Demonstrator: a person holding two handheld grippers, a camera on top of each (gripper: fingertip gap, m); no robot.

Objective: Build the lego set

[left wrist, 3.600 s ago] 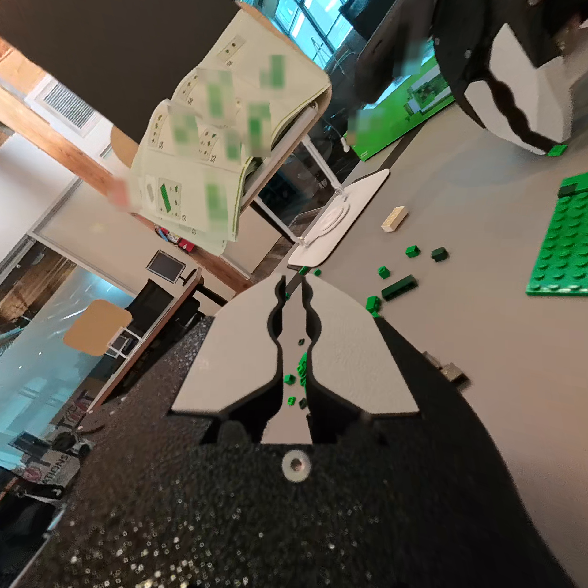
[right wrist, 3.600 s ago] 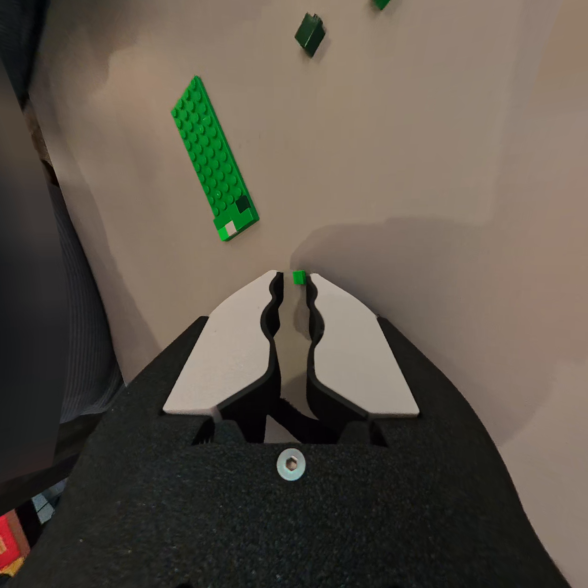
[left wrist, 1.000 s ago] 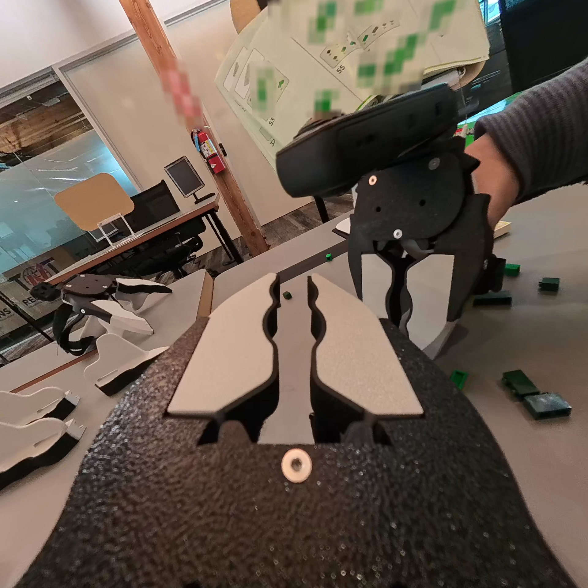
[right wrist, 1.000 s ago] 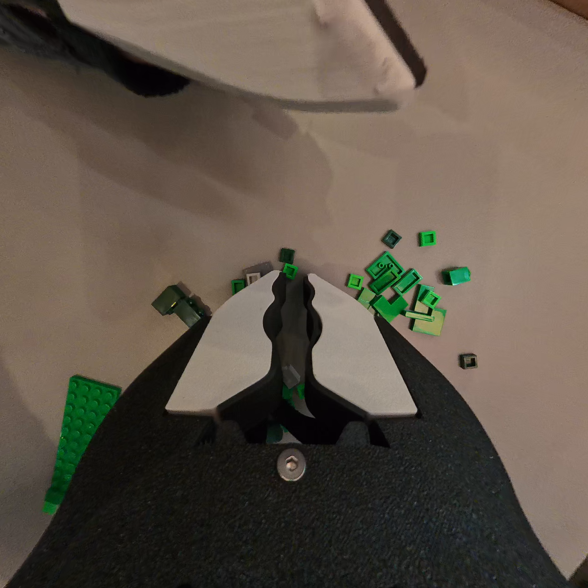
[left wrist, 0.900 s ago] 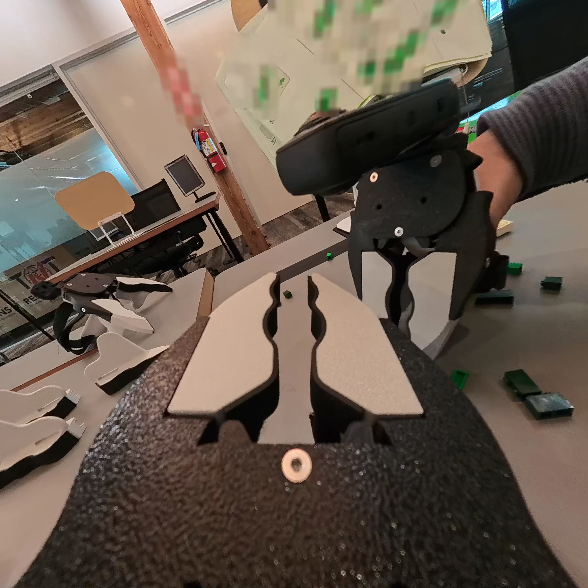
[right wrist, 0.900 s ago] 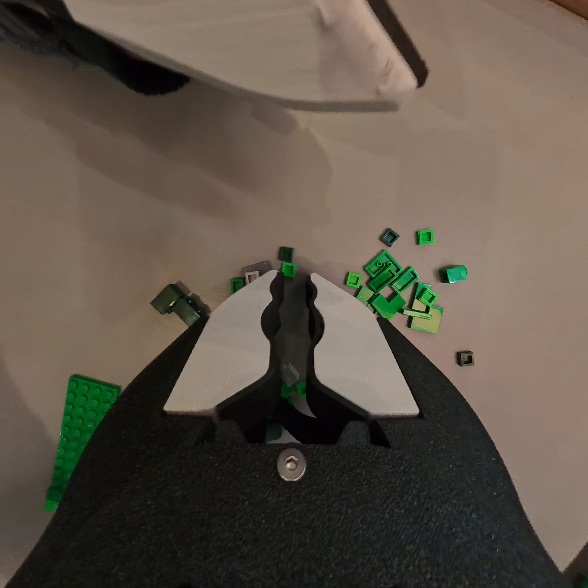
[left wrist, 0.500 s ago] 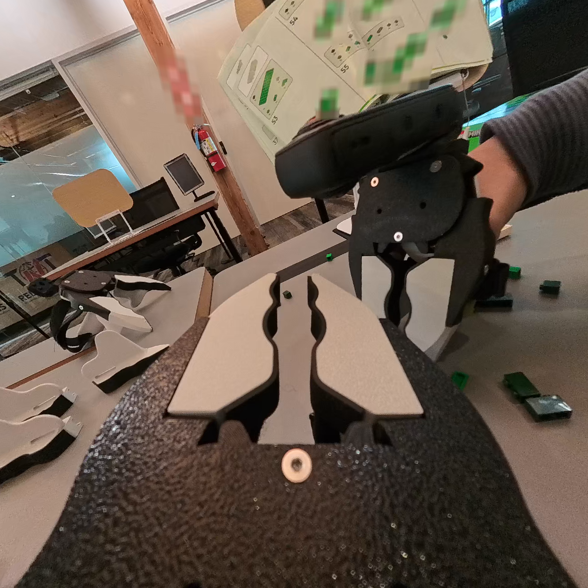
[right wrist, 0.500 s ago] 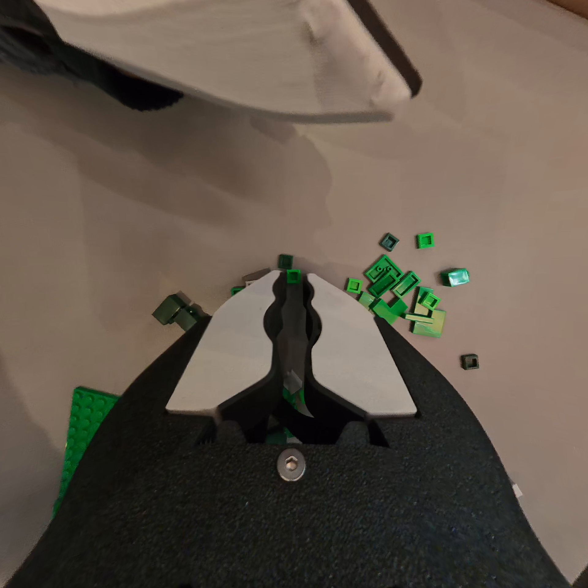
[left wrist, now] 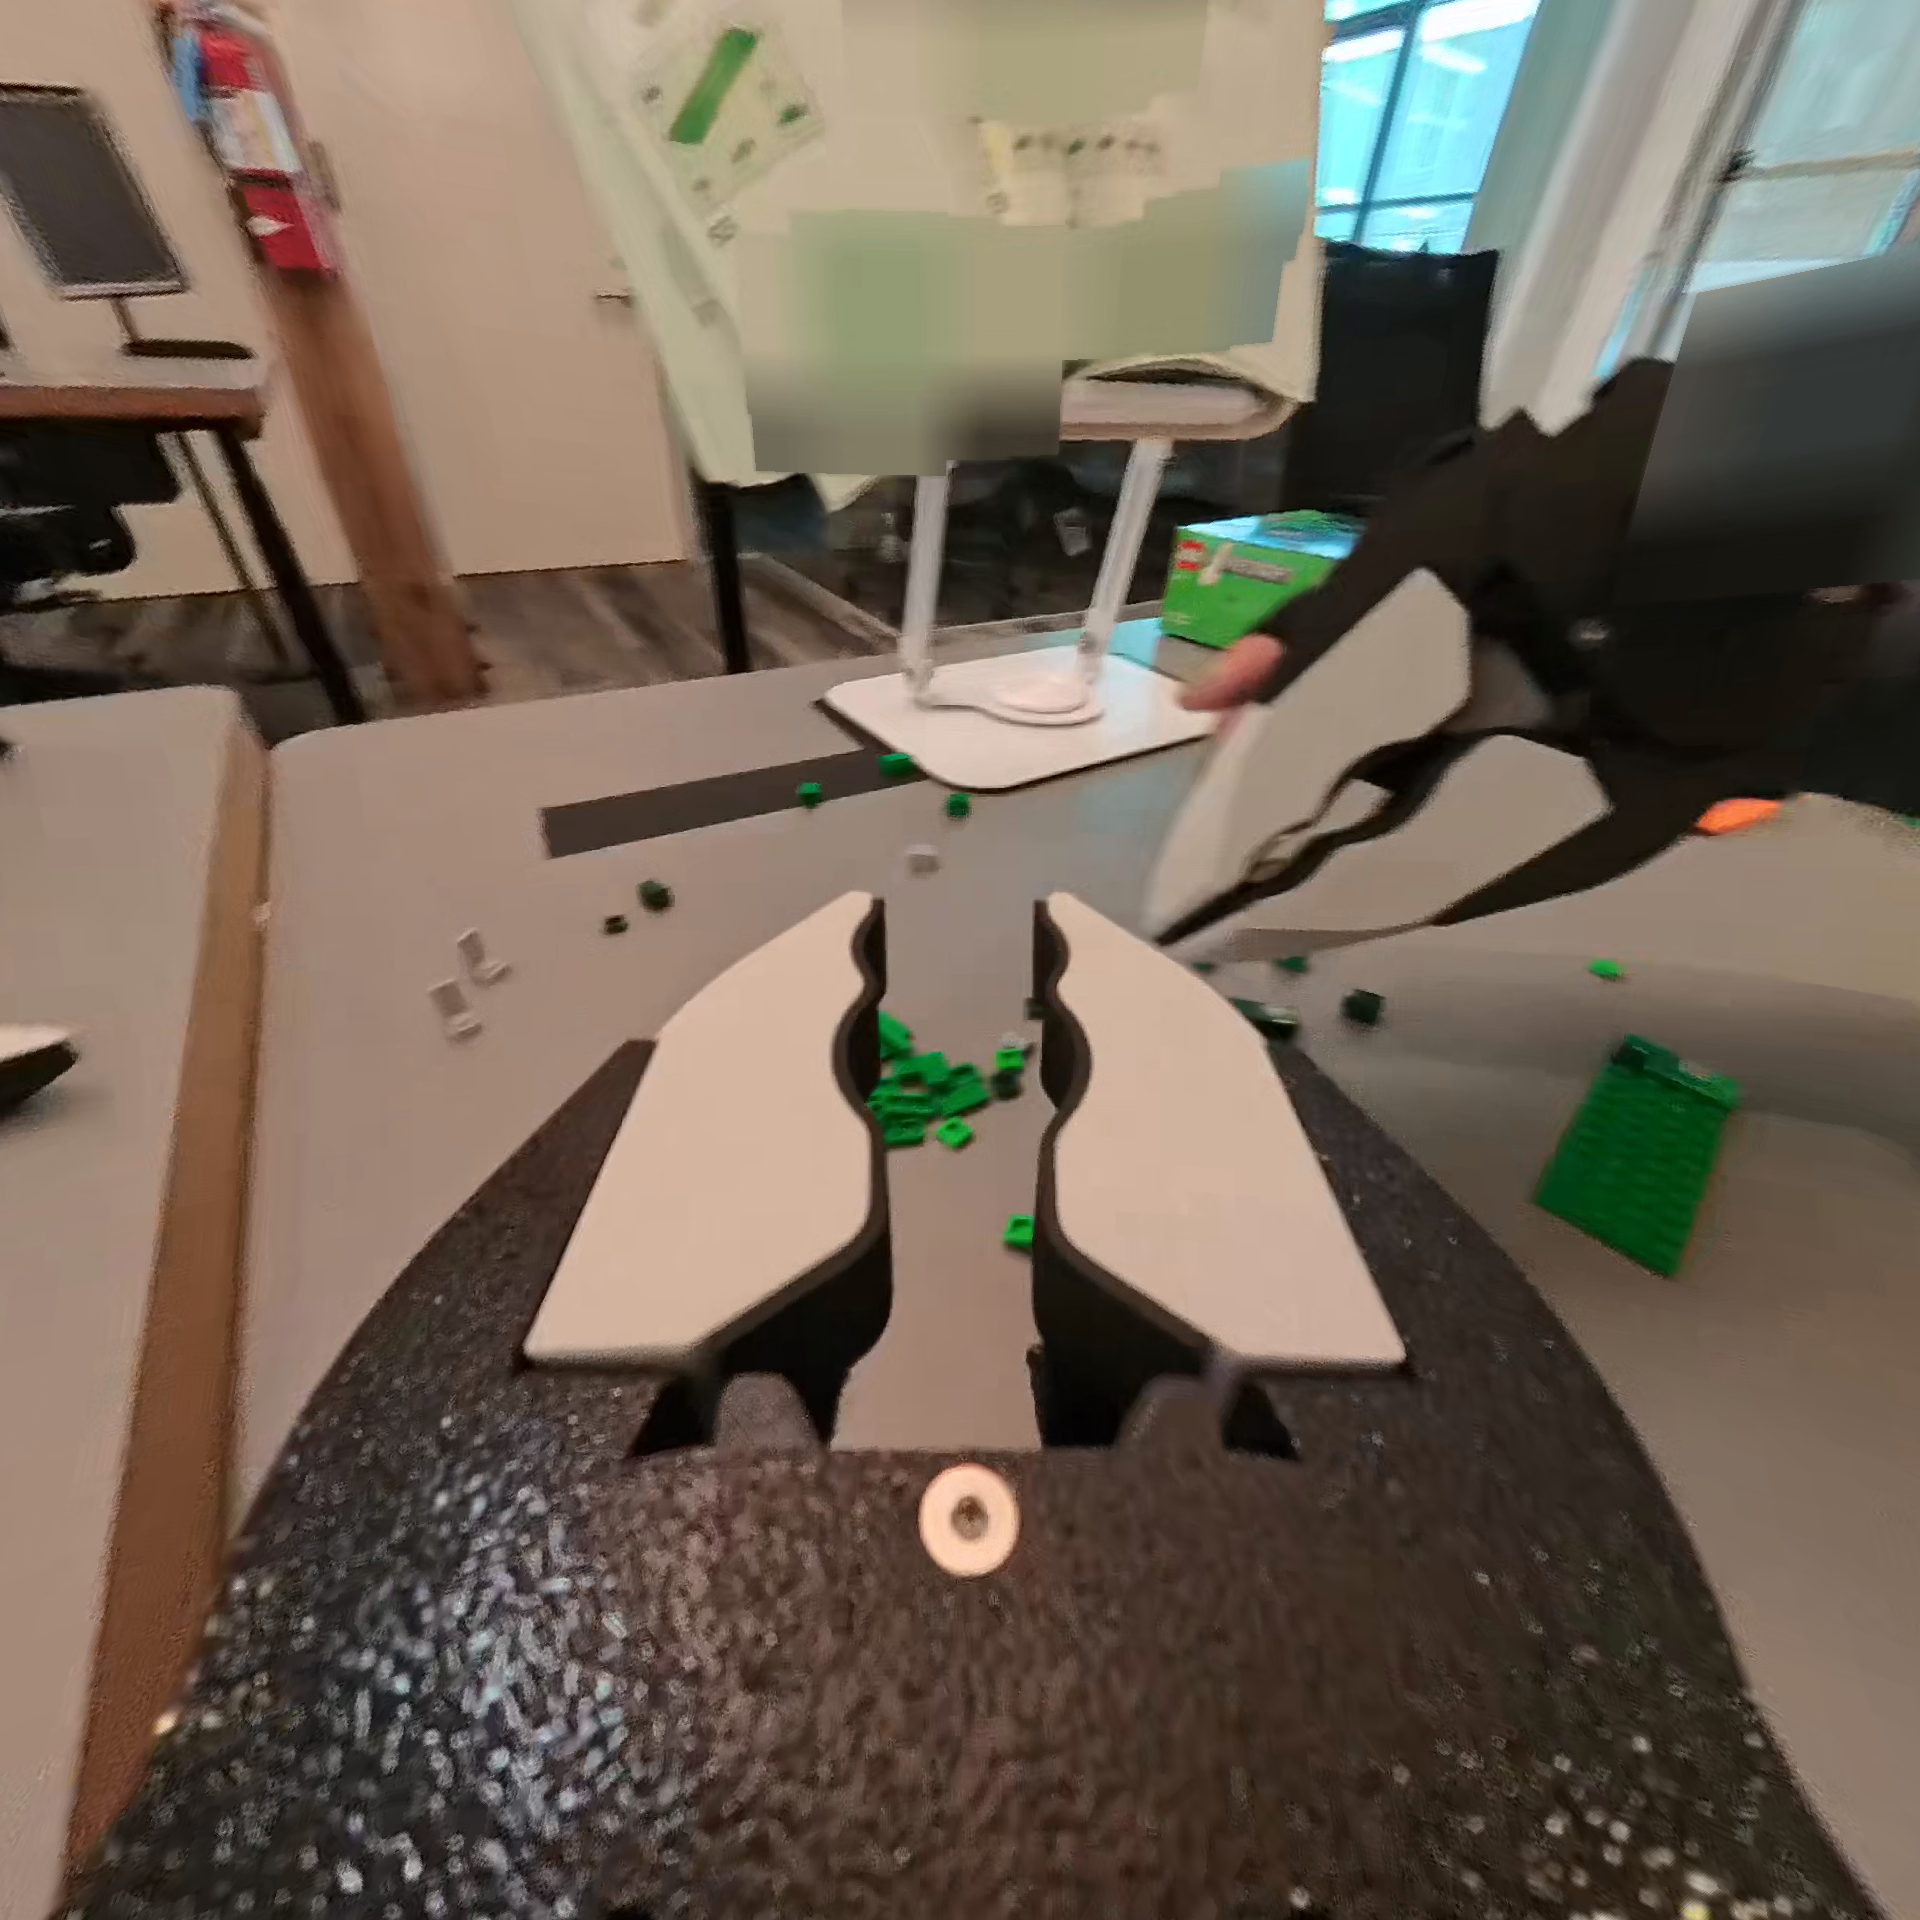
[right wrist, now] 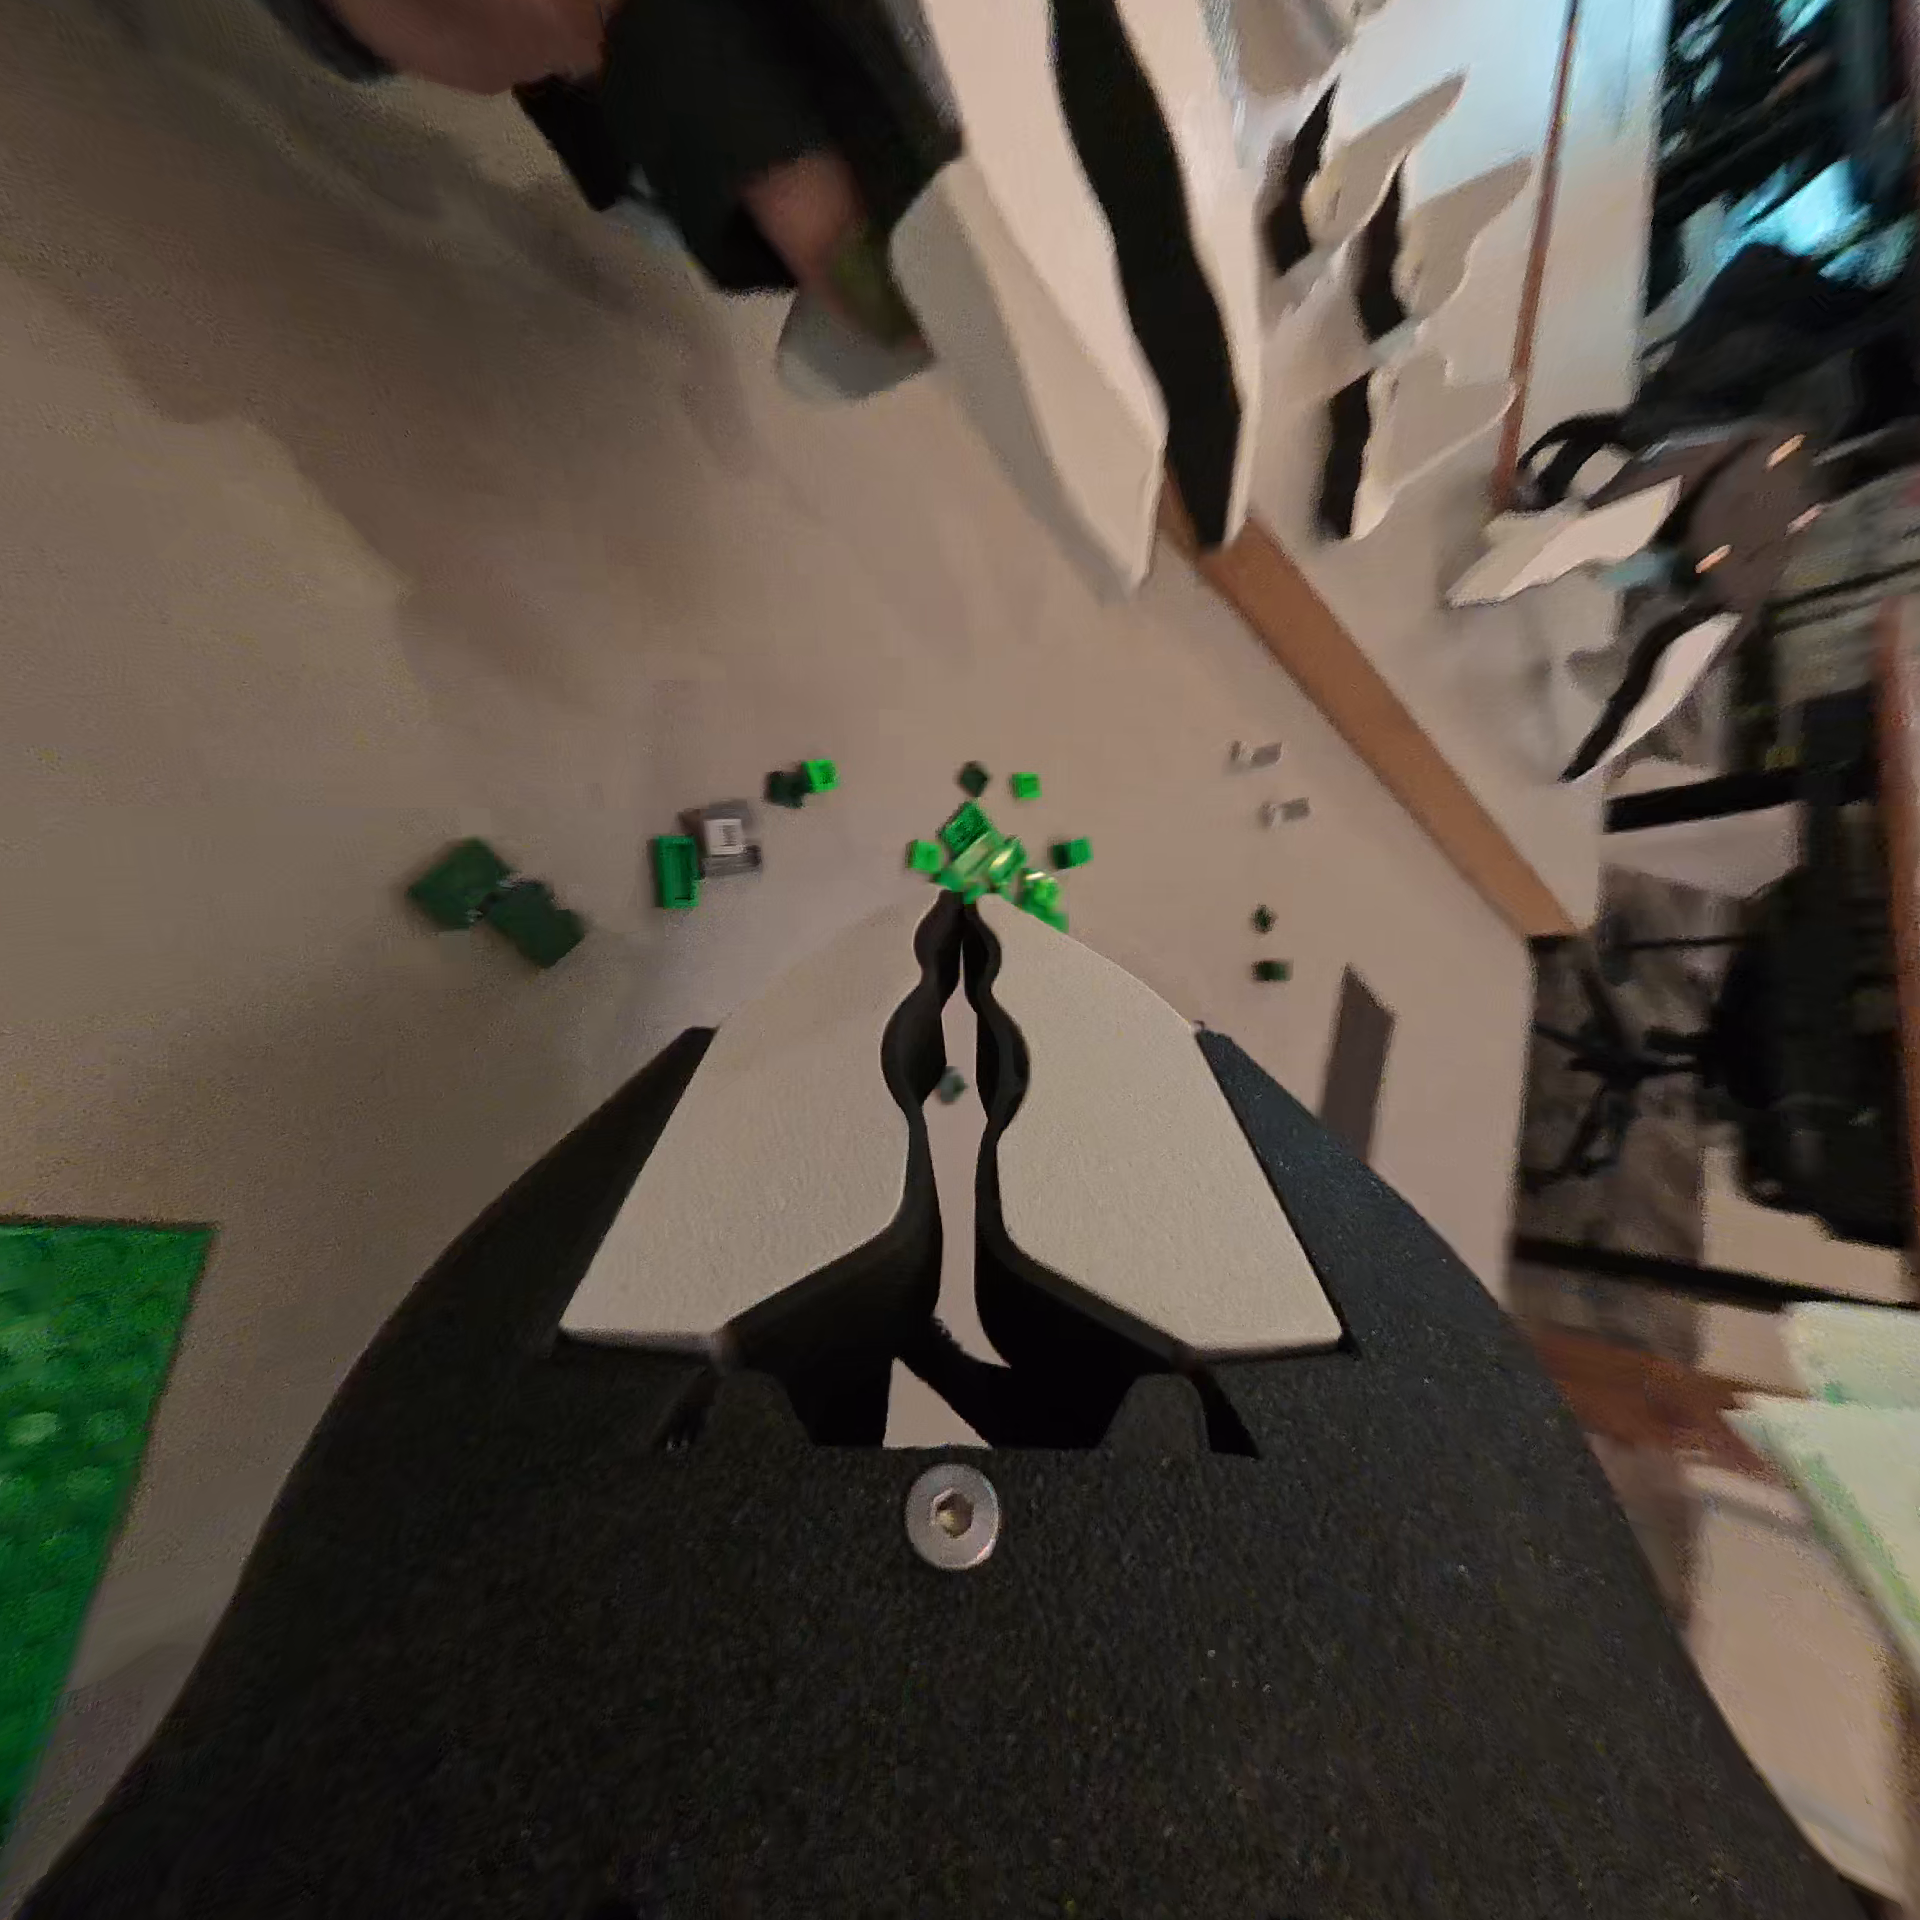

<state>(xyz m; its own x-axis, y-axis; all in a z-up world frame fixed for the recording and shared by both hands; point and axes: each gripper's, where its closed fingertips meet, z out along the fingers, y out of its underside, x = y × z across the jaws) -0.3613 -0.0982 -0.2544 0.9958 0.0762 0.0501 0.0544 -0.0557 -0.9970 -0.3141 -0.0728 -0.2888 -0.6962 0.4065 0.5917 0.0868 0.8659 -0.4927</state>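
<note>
A grey surface (left wrist: 436, 790) in an office room carries scattered toy bricks; behind it stand a wooden post (left wrist: 353, 436) with a red fire extinguisher (left wrist: 275, 156), other desks and bright windows.

Only the left wrist view shows the open instruction booklet (left wrist: 727, 135) on a white stand (left wrist: 1018, 717), the green box (left wrist: 1247, 582) behind it, a dark strip (left wrist: 707, 805) on the surface and the studded green baseplate (left wrist: 1631, 1153) as a whole. Only the right wrist view shows a grey tile (right wrist: 727, 836) beside a bright green brick (right wrist: 673, 871) and two dark green bricks (right wrist: 494, 914) lying together to the left; it catches just a corner of the baseplate (right wrist: 94, 1371). Both views show the heap of small green pieces (left wrist: 925, 1091) (right wrist: 987, 862).

Booklet and box carry print, too blurred to read here.

The left claw (left wrist: 958, 914) hovers level over the surface with its jaws narrowly apart and nothing between the pads; the heap shows through the gap, lying on the surface below. The right claw (right wrist: 961, 914), seen from the left view (left wrist: 1174, 930) slanting down from the right with a fingertip (left wrist: 1231, 670) of the holding hand showing behind it, has its tips closed together just above the heap's near edge; blur hides whether any piece is pinched.
</note>
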